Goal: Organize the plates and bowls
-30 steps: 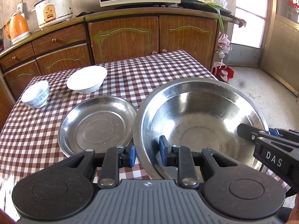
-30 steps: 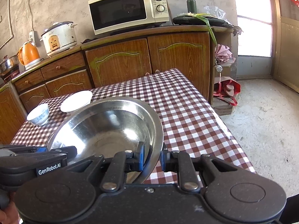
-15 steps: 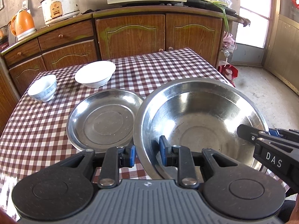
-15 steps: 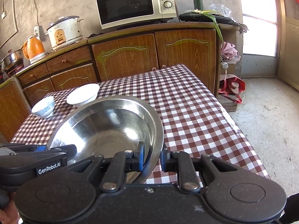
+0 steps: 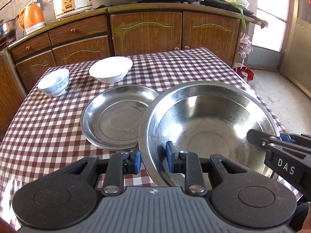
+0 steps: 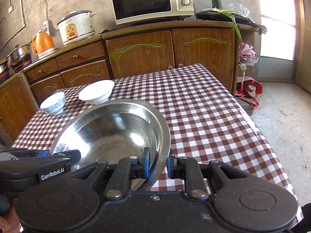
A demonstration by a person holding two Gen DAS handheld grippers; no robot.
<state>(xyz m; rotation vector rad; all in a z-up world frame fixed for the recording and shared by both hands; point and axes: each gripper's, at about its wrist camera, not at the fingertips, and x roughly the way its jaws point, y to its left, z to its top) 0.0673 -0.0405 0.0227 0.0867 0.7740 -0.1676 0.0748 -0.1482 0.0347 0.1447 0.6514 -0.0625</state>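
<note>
Steel basin [image 5: 210, 124] is clamped at opposite rims: left gripper [image 5: 152, 160] pinches the near-left rim, right gripper [image 6: 157, 164] the other side. Over the last second the flat steel plate [image 5: 118, 116] has drawn nearer and now sits partly under the basin's left edge, suggesting stacking comes next. Basin is round, with no long axis; its mouth faces up, slightly tilted, above the checked table [image 6: 204, 116].

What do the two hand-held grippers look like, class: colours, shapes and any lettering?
The left gripper has a ribbed grey body, two round black discs, black linkage arms with silver pivot bolts and blue finger pads; its side reads "GenRobot.AI". The right gripper has the same build, but its body is speckled black, with blue pads and white "DAS" lettering on its side. No cables show.
</note>
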